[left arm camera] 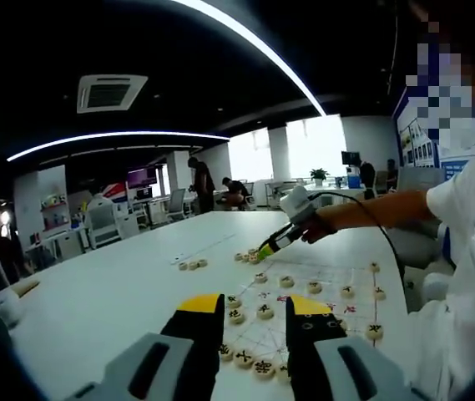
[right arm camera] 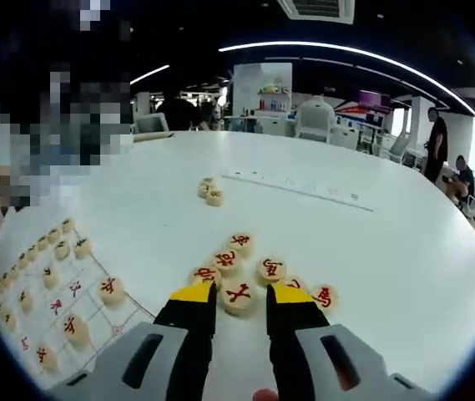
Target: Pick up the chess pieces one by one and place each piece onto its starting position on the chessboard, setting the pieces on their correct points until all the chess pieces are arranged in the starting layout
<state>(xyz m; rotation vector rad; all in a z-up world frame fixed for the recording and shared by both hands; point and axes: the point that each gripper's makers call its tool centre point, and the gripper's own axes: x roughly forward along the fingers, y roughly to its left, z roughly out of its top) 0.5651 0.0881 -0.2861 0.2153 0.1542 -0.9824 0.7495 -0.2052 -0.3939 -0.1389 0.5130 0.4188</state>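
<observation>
R jaws straddle red-marked piece [right arm camera: 239, 296], off chessboard [right arm camera: 95, 322].

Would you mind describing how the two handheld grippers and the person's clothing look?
The left gripper has two black jaws with yellow tips on pale grey mounts; the right gripper looks alike in its own view. From the left gripper view, the right gripper has a whitish body, with a black cable trailing back. The person wears a white short-sleeved shirt.

White table [right arm camera: 371, 251] carries a chessboard sheet [right arm camera: 95, 322] bearing round pieces; a loose cluster of red-marked pieces [right arm camera: 254, 271] lies beside it; three further pieces [right arm camera: 210, 192] lie well apart.
</observation>
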